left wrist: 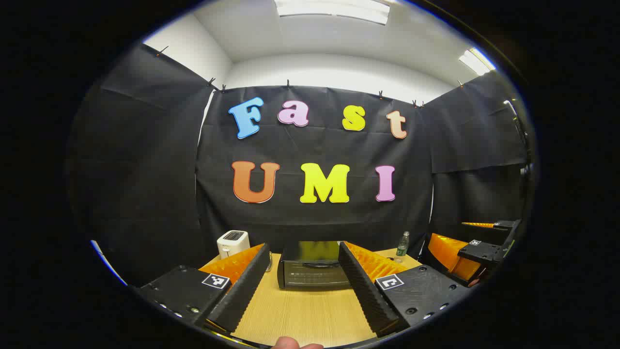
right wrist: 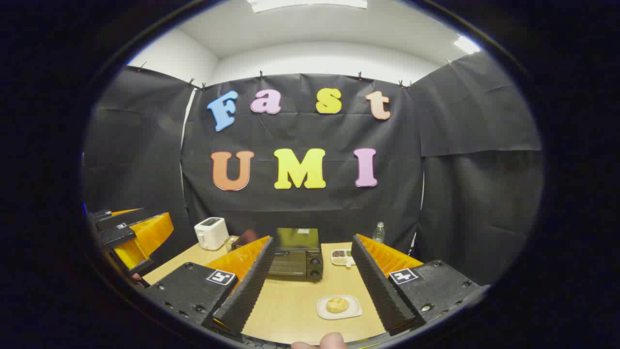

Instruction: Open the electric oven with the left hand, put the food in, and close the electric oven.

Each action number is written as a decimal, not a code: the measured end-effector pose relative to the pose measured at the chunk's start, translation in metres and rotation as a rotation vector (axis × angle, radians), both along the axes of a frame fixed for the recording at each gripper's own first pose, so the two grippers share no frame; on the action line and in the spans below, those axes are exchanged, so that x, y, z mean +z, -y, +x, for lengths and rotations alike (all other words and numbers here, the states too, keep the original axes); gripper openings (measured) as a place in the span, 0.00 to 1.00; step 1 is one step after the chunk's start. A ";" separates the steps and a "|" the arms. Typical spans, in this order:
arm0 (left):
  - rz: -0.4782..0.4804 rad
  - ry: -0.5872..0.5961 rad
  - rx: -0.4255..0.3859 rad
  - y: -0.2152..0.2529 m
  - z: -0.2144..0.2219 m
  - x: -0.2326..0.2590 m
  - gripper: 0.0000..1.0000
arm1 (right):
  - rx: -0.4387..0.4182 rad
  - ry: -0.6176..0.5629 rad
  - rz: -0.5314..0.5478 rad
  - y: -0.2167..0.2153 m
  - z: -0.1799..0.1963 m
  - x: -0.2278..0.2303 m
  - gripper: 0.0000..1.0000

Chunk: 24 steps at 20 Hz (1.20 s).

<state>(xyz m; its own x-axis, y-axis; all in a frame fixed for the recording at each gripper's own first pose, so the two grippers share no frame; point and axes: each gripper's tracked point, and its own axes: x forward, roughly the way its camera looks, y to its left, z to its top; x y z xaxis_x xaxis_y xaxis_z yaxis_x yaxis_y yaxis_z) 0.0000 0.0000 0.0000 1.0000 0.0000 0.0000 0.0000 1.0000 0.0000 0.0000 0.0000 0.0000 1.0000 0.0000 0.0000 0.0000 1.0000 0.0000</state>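
A black electric oven (left wrist: 312, 271) stands on the wooden table (left wrist: 305, 315) with its door closed, straight ahead of my left gripper (left wrist: 303, 245). That gripper is open and holds nothing. In the right gripper view the oven (right wrist: 295, 257) sits at the back of the table, with two knobs on its right side. A bread roll (right wrist: 337, 305) lies on a white plate (right wrist: 352, 310) in front of it, between the fingers of my right gripper (right wrist: 312, 238), which hovers open above it. The right gripper (left wrist: 465, 237) also appears far right in the left gripper view.
A white toaster (right wrist: 211, 232) stands left of the oven. A clear bottle (right wrist: 379, 232) and a small divided dish (right wrist: 341, 257) sit to its right. The left gripper (right wrist: 135, 228) hangs at the far left. Black cloth walls close the booth.
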 end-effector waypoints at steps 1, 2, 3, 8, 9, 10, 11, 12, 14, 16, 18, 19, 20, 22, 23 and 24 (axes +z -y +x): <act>0.000 0.000 -0.004 -0.001 -0.002 0.001 0.94 | -0.002 0.003 -0.002 0.001 -0.001 0.001 0.98; 0.000 0.000 -0.009 0.002 -0.001 0.001 0.94 | -0.004 0.006 -0.003 0.002 -0.001 0.002 0.98; 0.002 -0.001 -0.011 0.002 -0.001 0.001 0.94 | -0.006 0.005 -0.004 0.003 -0.002 0.001 0.98; -0.005 -0.005 -0.020 0.004 -0.003 0.000 0.94 | -0.009 -0.004 -0.007 0.004 -0.004 -0.002 0.97; -0.008 -0.005 -0.020 0.006 -0.003 0.000 0.94 | -0.010 -0.003 -0.009 0.005 -0.005 -0.002 0.98; -0.008 -0.004 -0.018 0.006 -0.003 0.000 0.94 | -0.010 -0.003 -0.010 0.005 -0.006 -0.001 0.98; -0.007 0.000 -0.015 0.005 -0.003 0.001 0.94 | -0.011 -0.002 -0.012 0.005 -0.007 -0.001 0.98; -0.007 0.002 -0.013 0.004 -0.005 0.001 0.94 | -0.012 -0.002 -0.012 0.006 -0.007 0.000 0.98; -0.009 -0.004 -0.008 0.003 -0.005 0.001 0.94 | -0.012 -0.001 -0.009 0.006 -0.007 -0.001 0.98; -0.005 -0.011 -0.005 0.003 -0.006 -0.001 0.94 | -0.010 -0.001 -0.007 0.005 -0.006 -0.001 0.98; -0.003 -0.016 -0.002 0.003 -0.007 -0.002 0.94 | -0.008 -0.003 -0.007 0.004 -0.006 -0.003 0.97; -0.002 -0.021 -0.002 0.003 -0.006 -0.005 0.94 | -0.006 -0.006 -0.008 0.003 -0.005 -0.003 0.98; -0.001 -0.024 -0.002 0.002 -0.006 -0.005 0.94 | -0.003 -0.008 -0.009 0.003 -0.005 -0.004 0.98; 0.001 -0.032 -0.002 0.003 -0.006 -0.008 0.94 | -0.001 -0.010 -0.010 0.002 -0.005 -0.004 0.98; 0.000 -0.036 -0.003 0.004 -0.005 -0.009 0.94 | 0.000 -0.010 -0.008 0.003 -0.003 -0.006 0.98; -0.001 -0.038 -0.004 0.005 -0.004 -0.009 0.94 | 0.001 -0.012 -0.007 0.003 -0.002 -0.006 0.98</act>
<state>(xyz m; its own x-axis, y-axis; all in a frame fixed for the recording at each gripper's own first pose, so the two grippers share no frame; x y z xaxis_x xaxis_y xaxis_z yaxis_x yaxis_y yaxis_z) -0.0044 -0.0049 -0.0092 0.9993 -0.0042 -0.0382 0.0042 1.0000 -0.0006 -0.0019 -0.0034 -0.0062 0.9999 0.0008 -0.0120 -0.0009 1.0000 -0.0069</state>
